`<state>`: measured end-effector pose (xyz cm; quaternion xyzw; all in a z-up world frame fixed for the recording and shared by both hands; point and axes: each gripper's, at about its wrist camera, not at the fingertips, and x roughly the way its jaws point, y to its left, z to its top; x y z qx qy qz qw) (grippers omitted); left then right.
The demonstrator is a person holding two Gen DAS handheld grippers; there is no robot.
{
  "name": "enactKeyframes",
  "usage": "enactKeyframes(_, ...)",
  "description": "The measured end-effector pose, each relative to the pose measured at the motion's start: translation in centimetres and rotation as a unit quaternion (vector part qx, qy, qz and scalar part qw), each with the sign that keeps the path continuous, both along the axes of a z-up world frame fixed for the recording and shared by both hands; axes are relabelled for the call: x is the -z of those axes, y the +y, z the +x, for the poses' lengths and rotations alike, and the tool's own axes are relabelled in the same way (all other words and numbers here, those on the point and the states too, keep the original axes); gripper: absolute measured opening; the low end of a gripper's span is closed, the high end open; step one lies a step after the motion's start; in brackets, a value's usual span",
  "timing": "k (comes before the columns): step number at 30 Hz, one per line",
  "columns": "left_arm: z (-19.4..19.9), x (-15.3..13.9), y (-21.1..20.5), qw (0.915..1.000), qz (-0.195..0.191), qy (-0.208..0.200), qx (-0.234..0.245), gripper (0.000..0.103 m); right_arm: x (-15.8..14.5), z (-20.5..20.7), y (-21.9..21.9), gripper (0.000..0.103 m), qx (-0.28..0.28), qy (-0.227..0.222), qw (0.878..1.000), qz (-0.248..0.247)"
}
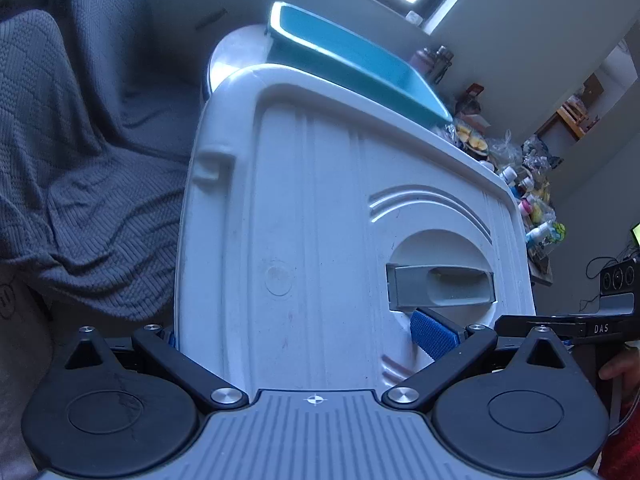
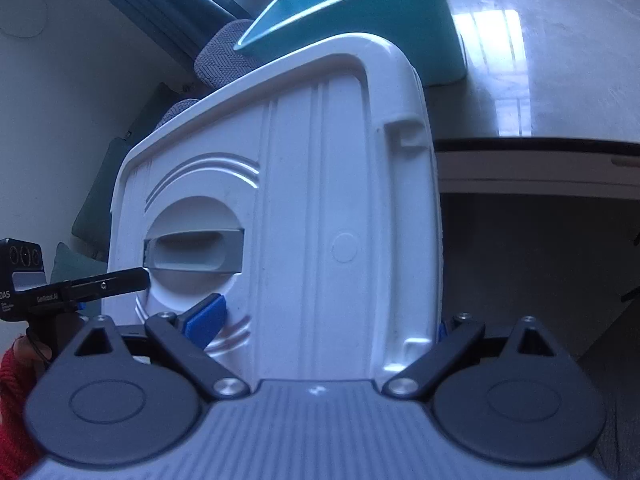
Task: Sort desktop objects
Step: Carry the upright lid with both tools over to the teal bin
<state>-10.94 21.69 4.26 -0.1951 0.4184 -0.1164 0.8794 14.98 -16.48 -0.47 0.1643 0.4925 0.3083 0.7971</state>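
A large white plastic lid (image 1: 320, 208) with a grey recessed handle (image 1: 440, 286) fills the left wrist view, tilted up on edge. My left gripper (image 1: 296, 336) is shut on its near edge, with one blue pad (image 1: 434, 334) against its face. The same lid (image 2: 304, 208) with its grey handle (image 2: 196, 254) fills the right wrist view. My right gripper (image 2: 324, 328) is shut on its other edge, with a blue pad (image 2: 206, 316) on the face. A teal bin (image 1: 352, 64) stands behind the lid, also seen in the right wrist view (image 2: 360, 20).
A grey knitted blanket (image 1: 80, 168) covers a sofa at the left. A cluttered shelf with bottles (image 1: 532, 200) is at the right. The other gripper (image 1: 580, 326) shows at the right edge. A glossy table top (image 2: 540, 60) lies at the right, its edge (image 2: 540, 160) below.
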Motion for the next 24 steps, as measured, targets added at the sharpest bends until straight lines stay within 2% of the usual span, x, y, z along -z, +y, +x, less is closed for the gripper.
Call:
enactKeyframes(7, 1.0, -2.7, 1.1, 0.9998, 0.004, -0.018, -0.002, 0.103, -1.7, 2.2, 0.6, 0.096, -0.002, -0.014, 1.000, 0.001)
enactKeyframes(12, 2.4, -3.7, 1.1, 0.9999, 0.004, -0.016, -0.005, 0.103, -2.1, 4.6, 0.9, 0.096, -0.005, -0.016, 1.000, 0.001)
enactKeyframes(15, 3.7, -4.2, 1.1, 0.9998, 0.006, -0.016, -0.005, 0.103, -2.1, 6.6, 4.0, 0.096, -0.003, -0.014, 1.000, 0.002)
enactKeyframes(24, 9.4, -4.8, 0.5, 0.9998, 0.000, -0.017, 0.007, 0.103, -2.9, 12.0, 5.0, 0.096, 0.009, -0.017, 1.000, -0.002)
